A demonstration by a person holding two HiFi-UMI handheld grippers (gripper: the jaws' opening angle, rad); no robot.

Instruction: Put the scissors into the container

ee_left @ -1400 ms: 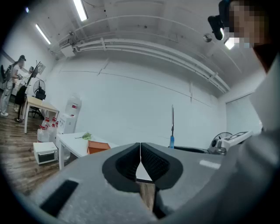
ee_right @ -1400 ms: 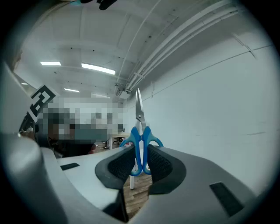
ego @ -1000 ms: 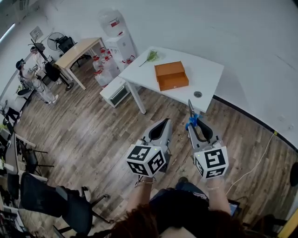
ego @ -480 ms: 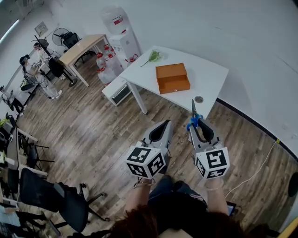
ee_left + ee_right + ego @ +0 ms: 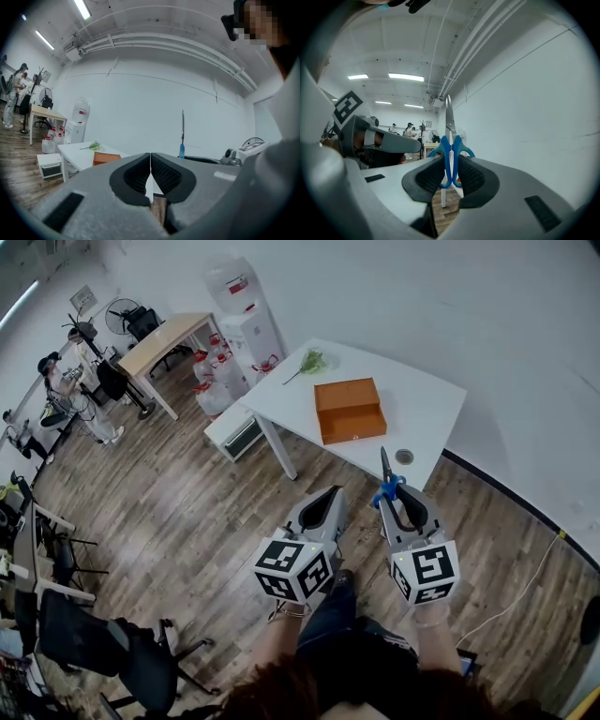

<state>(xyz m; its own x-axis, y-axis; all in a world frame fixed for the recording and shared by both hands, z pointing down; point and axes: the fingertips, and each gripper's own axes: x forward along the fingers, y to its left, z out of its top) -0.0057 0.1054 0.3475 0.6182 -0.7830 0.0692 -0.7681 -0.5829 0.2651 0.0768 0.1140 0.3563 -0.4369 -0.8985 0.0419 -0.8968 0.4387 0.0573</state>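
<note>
**Scissors in my right claw, not yet in the container**

Scissors (image 5: 451,154) – blue handle loops pinched between my right claw (image 5: 451,171) pads, one loop against each pad. Blades are shut together and stick straight out past the jaw tips, away from me. They are up in the air over the wood floor (image 5: 187,512), touching nothing but the claw.

In the head view the blade tip lines up with the near edge of the white table (image 5: 427,404), just beside the round cable hole (image 5: 404,457) in the top.

The container (image 5: 349,410) is the orange box lying flat on that table, near its middle and well apart from the scissors. Can't tell what's inside it from here. A green sprig (image 5: 309,361) lies on the far corner of the table, apart from the box.

Left claw (image 5: 150,173) – jaws closed tip to tip, nothing between them, held level beside the right one and pointing the same way.

Further out: a water dispenser (image 5: 246,320) against the wall left of the table, a wooden desk (image 5: 164,338) beyond it, a black office chair (image 5: 141,652) at my lower left
</note>
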